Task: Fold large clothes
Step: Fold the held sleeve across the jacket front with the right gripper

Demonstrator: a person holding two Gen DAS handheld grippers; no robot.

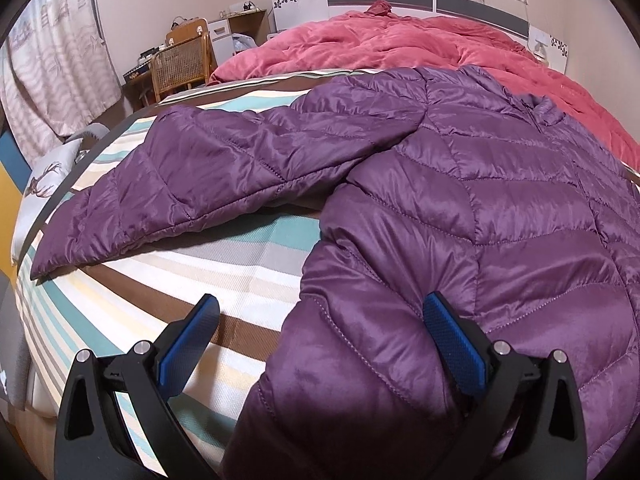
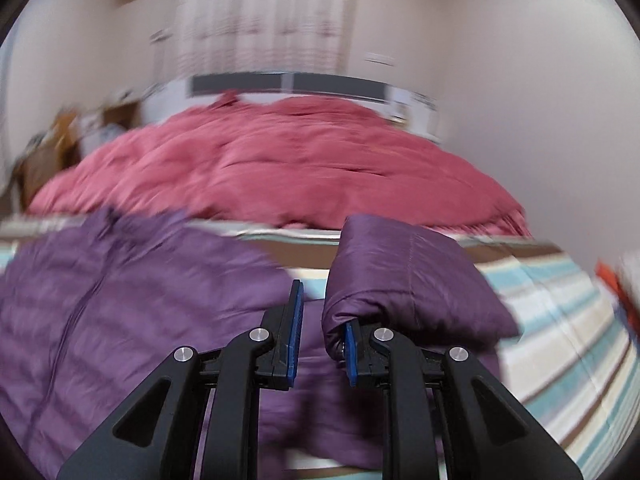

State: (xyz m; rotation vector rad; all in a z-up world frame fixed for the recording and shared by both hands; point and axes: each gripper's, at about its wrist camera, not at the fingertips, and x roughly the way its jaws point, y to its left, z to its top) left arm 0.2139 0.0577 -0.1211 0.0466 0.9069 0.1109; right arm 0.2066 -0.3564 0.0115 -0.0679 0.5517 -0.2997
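A purple quilted puffer jacket lies spread flat on a bed covered by a striped sheet of white, teal, brown and beige bands. One sleeve stretches out to the left of the jacket's body, resting on the sheet. Beyond the jacket, toward the headboard, a rumpled pink-red quilt covers the far half of the bed. Further left of the jacket, off the bed, stands a woven rattan chair.

The left gripper is spread wide, its blue-padded fingers straddling the jacket's lower side edge without pinching it.

In the blurred right wrist view, the right gripper stands partly apart; the jacket's other sleeve is draped over its right finger, and no pinch on the fabric shows.
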